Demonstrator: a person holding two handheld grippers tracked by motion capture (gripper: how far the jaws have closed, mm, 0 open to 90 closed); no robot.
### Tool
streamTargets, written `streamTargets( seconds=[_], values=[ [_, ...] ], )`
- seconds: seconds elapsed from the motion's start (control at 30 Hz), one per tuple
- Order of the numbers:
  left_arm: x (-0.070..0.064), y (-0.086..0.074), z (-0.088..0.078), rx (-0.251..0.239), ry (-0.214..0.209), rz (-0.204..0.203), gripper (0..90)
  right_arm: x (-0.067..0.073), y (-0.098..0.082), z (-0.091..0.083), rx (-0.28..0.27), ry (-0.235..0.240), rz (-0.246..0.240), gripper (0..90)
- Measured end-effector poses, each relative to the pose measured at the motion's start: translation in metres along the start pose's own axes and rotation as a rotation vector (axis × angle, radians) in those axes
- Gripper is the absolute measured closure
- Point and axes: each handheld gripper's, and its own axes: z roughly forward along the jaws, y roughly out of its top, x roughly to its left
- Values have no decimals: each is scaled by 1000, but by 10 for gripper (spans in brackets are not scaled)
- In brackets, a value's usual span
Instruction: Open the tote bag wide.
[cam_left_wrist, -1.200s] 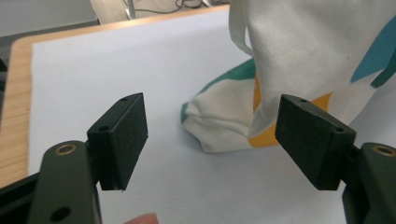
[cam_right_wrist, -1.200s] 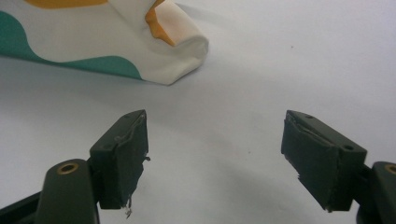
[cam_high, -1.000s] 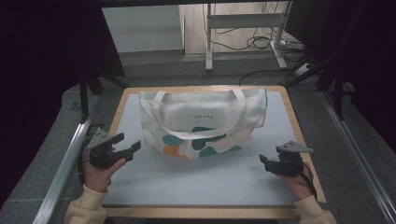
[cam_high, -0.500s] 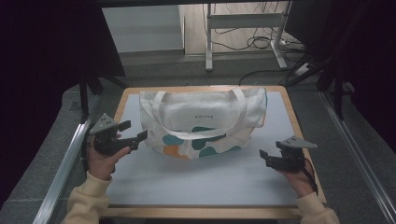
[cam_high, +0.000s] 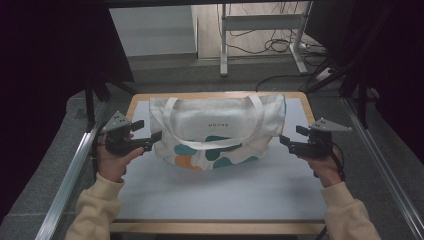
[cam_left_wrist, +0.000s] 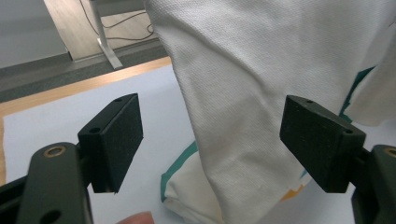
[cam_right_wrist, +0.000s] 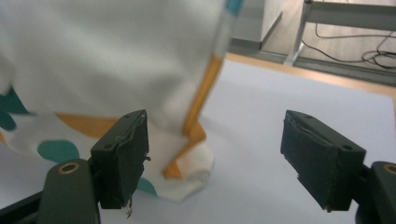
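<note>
A white canvas tote bag (cam_high: 217, 122) with teal and orange blobs lies flat on the pale mat (cam_high: 225, 195), its handles draped over its front. At the bag's left edge my left gripper (cam_high: 156, 136) is open, level and pointing at it. The left gripper view has the bag's cloth (cam_left_wrist: 261, 70) ahead of the wide-apart pads (cam_left_wrist: 116, 140), untouched by them. Off the bag's right edge my right gripper (cam_high: 283, 139) is open too. Just ahead of the right gripper (cam_right_wrist: 215, 154) lies the bag's lower corner (cam_right_wrist: 187, 172), with an orange-edged seam.
The mat rests on a wooden board (cam_high: 215, 227) between metal rails at the left (cam_high: 70, 175) and right (cam_high: 385, 165). Beyond the table stand a desk frame and loose cables (cam_high: 260, 40) on the floor. Dark curtains hang at both sides.
Both hands have lifted off the mat and moved up the picture to the bag's sides. The bag has not moved. Both pairs of jaws stay wide apart.
</note>
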Motion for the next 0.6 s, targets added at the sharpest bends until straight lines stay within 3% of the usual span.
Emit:
streamTargets(
  seconds=[0.27,0.6],
  values=[
    [2,1,8,8,-27,-9,232,0,33,11,-11,16,-28,232],
    [0,2,14,18,-68,3,289,-7,41,25,-13,76,9,239]
  ],
)
